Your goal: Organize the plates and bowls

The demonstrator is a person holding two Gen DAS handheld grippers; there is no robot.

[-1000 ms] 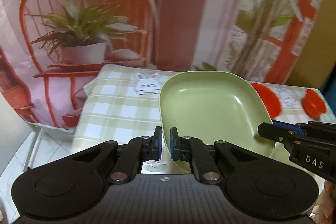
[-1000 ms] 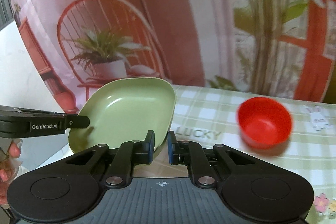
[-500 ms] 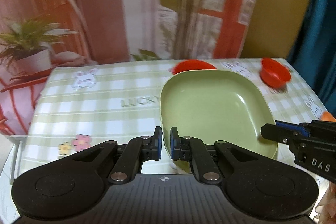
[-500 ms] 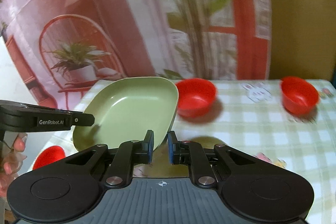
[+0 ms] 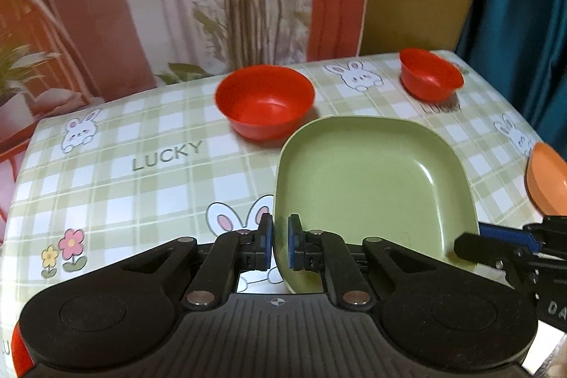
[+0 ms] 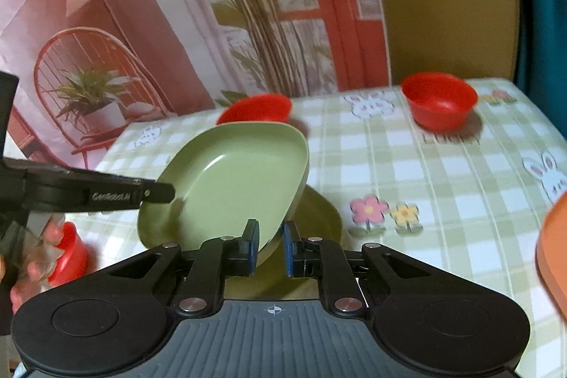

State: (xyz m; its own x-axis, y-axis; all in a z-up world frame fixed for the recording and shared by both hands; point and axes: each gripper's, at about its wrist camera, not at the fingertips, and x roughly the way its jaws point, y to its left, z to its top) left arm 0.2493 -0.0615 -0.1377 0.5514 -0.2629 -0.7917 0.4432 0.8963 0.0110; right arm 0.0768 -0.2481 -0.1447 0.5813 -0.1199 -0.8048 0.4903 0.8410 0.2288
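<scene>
A pale green square plate (image 5: 368, 186) hangs tilted above the checked tablecloth (image 5: 141, 186), held from both sides. My left gripper (image 5: 280, 247) is shut on its left rim. My right gripper (image 6: 269, 247) is shut on the opposite rim, with the plate (image 6: 230, 183) slanting up and away from it. In the left wrist view the right gripper (image 5: 471, 245) reaches in from the right edge. Two red bowls (image 5: 264, 101) (image 5: 430, 78) stand upright at the back of the table. The nearer bowl (image 6: 255, 108) is partly hidden behind the plate in the right wrist view.
An orange dish (image 5: 547, 183) sits at the table's right edge. A small red bowl (image 6: 69, 254) stands at the lower left of the right wrist view, beside the person's hand (image 6: 32, 268). A printed backdrop and a teal curtain (image 5: 531, 6) stand behind the table.
Both grippers have carried the green plate to the right across the table. The chair print slid out to the left; the red bowls and the orange dish came into view.
</scene>
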